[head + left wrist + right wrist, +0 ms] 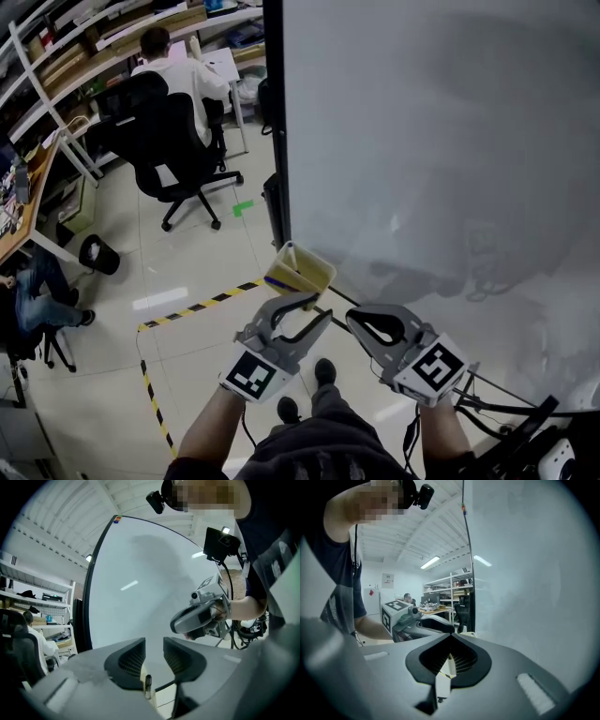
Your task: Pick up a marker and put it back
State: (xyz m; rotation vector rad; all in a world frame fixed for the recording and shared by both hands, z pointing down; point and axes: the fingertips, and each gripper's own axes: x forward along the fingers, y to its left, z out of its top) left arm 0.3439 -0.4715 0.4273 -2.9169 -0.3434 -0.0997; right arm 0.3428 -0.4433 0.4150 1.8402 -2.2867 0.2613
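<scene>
We hold both grippers before the whiteboard [431, 141]. Our left gripper [319, 306] has its jaws spread with nothing between them, its tips just beside the yellow holder [314, 265] at the board's lower corner. A dark-capped marker [148, 685] stands at the holder, below the gap. Our right gripper [352, 319] has its jaws pressed together on nothing.

Whiteboard [441, 141] blocks right; yellow holder [300, 270] ahead; left open.

Seated person [184, 80], black chair [171, 136], perhaps a bin [98, 254].
</scene>
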